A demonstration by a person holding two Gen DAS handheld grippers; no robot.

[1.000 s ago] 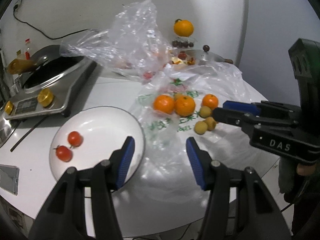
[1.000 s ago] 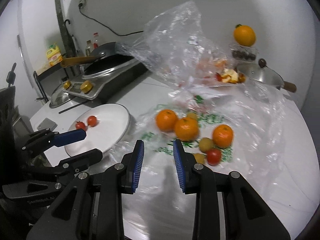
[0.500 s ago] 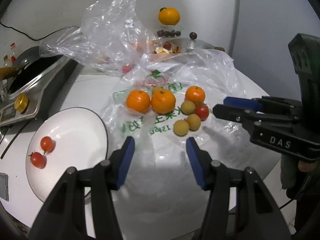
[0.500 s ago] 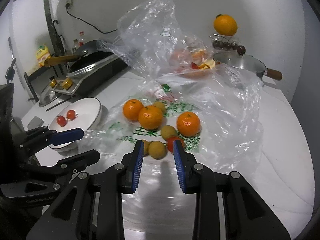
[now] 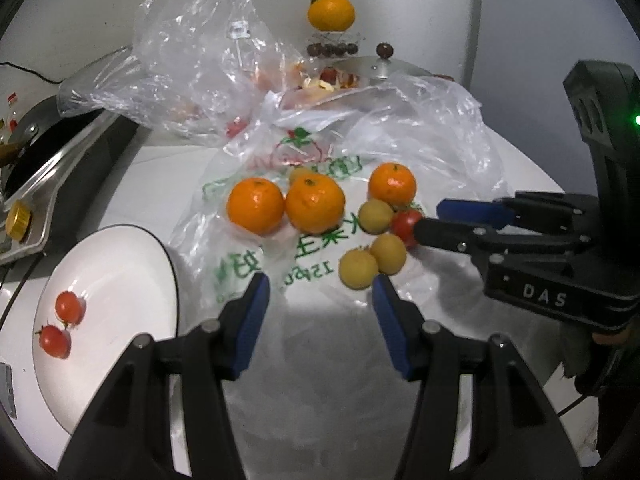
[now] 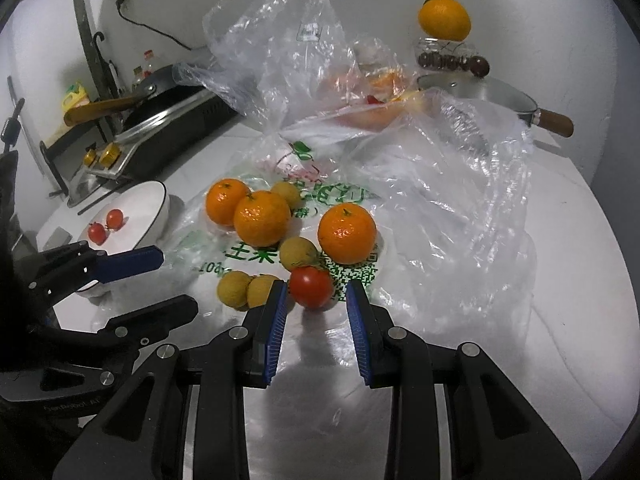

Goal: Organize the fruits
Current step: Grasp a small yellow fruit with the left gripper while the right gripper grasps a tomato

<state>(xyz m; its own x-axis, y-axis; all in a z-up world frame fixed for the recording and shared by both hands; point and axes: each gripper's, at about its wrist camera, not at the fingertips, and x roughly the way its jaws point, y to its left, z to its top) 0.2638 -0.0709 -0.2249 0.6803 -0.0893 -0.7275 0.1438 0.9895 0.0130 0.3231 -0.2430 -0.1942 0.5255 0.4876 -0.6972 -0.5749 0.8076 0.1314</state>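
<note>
Red tomato (image 6: 311,286) between parted right tongs (image 6: 317,294) | yellow fruits (image 6: 245,289) crowd | left tongs (image 5: 321,287) apart

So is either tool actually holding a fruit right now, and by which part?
Nothing is held. The right tool is open, its pads flanking the tomato on the plastic bag without closing. The left tool is open and empty.

Right gripper (image 6: 315,295): held low and level, reaching forward, its blue-padded fingers (image 6: 276,314) parted with a clear gap between them. Left gripper (image 5: 320,288): also low, pointing forward, fingers (image 5: 252,320) spread wider. The two grippers are angled toward each other, well apart.
</note>
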